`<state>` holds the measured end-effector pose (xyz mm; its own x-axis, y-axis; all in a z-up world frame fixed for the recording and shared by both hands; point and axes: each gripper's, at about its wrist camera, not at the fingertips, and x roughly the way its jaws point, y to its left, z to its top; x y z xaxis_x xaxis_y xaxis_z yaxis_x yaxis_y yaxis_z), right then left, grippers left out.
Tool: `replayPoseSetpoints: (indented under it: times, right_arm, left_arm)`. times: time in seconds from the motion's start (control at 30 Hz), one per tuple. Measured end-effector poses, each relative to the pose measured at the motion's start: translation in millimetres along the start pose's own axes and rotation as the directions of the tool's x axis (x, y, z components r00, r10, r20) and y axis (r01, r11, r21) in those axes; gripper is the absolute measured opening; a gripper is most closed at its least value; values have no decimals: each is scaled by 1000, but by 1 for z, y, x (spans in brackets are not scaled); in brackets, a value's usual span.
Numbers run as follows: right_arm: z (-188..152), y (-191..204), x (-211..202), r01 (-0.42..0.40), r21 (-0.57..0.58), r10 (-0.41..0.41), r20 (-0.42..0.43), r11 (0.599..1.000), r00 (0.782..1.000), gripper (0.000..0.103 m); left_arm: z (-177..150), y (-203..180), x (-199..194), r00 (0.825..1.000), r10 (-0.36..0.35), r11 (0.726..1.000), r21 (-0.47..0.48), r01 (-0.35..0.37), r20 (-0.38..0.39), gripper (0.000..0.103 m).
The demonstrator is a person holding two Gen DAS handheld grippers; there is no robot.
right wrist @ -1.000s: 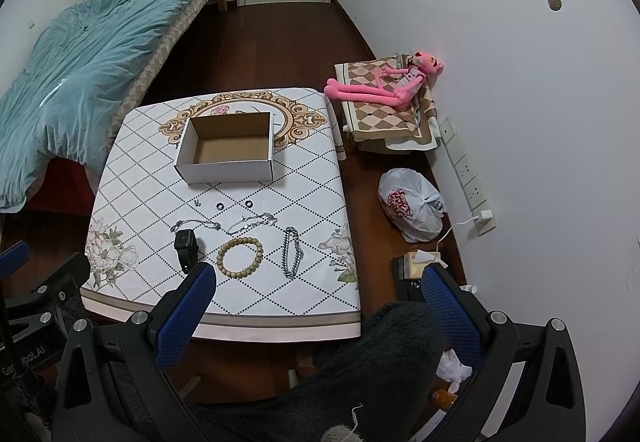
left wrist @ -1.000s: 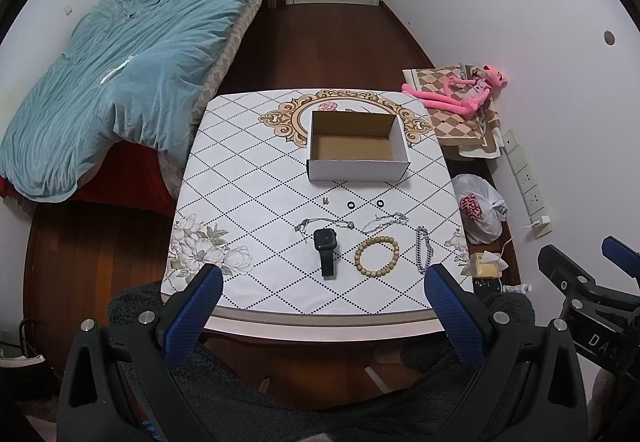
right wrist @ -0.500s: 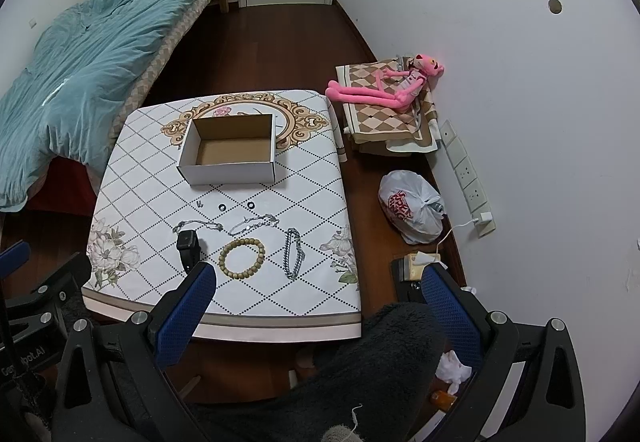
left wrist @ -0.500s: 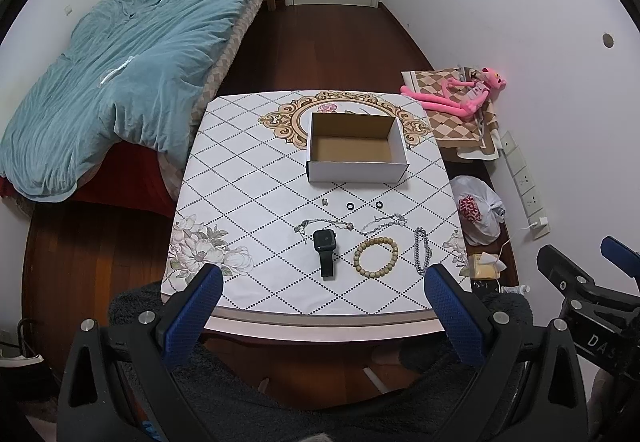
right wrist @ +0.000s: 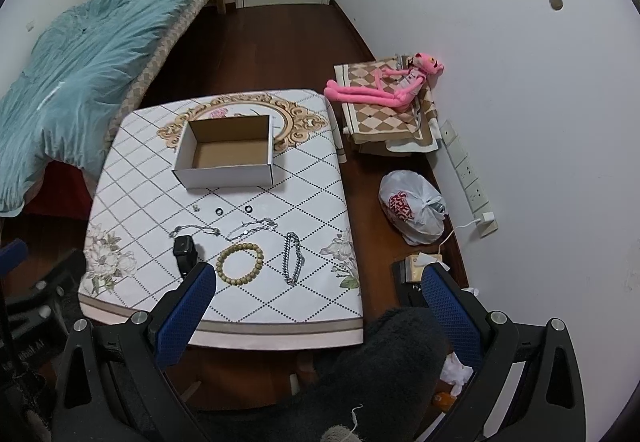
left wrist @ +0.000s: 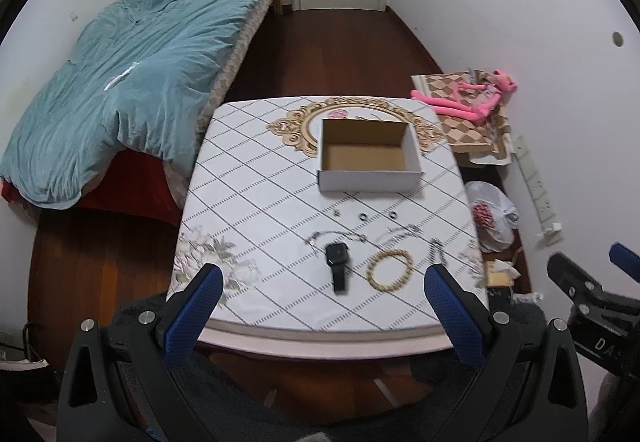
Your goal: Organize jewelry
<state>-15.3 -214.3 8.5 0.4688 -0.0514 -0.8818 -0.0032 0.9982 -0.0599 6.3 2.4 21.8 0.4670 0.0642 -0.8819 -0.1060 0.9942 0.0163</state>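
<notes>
step: opening approach, nothing picked yet; cardboard box (left wrist: 370, 156) sits empty. left gripper (left wrist: 320, 296) and right gripper (right wrist: 316, 296): both spread wide, holding nothing, hovering short of the table (left wrist: 256, 202) edge nearest them. jewelry, all on the near side of the box: watch (left wrist: 337, 262), bead bracelet (left wrist: 390, 268), chain bracelet (right wrist: 293, 258), two fine chains, two rings just beside the box. next move, likely: lower onto one piece, close, carry into the box. room: bare table left of the box; chain bracelet lies nearest the right edge.

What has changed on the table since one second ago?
Nothing was taken or released. Both views shifted only slightly. The black watch, the beige bead bracelet and the open cardboard box lie as before; the left gripper and right gripper stay open.
</notes>
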Motion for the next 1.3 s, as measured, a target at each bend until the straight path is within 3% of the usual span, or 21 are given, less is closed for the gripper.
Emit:
replayPoseSetpoints:
  times: [0.23,0.53,0.77,0.93,1.03,1.17,1.23,1.3]
  right_arm:
    - [-1,16,84,-2,-13,0,-120,1000,993,103]
    - [-26,46,200,-80,34,86,-282,996,956,71]
    - [-39,69,250,-117,41,124,-338,992,933,62]
    - [-40,79,267,-126,35,131,-345,991,929,61]
    - [-41,84,278,-121,32,125,-355,992,927,54]
    - [-41,89,280,-112,-10,103,-339,994,935,36]
    - [-42,87,278,-119,-8,110,-337,993,935,10]
    - [-44,79,277,-140,30,141,-346,990,928,10]
  left_arm:
    - [6,10,72,992,109,994,21,-108,-65,103]
    - [-15,18,156,966,144,990,33,-140,-214,103]
    - [-28,20,199,946,140,990,21,-140,-292,103]
    - [-29,22,210,944,119,992,-5,-126,-308,103]
    - [-29,21,215,943,109,993,-7,-117,-313,103]
    - [-34,17,218,938,75,996,-17,-86,-339,102]
    - [-37,15,220,937,40,998,-33,-55,-347,102]
    - [-39,13,223,935,11,999,-44,-29,-355,102]
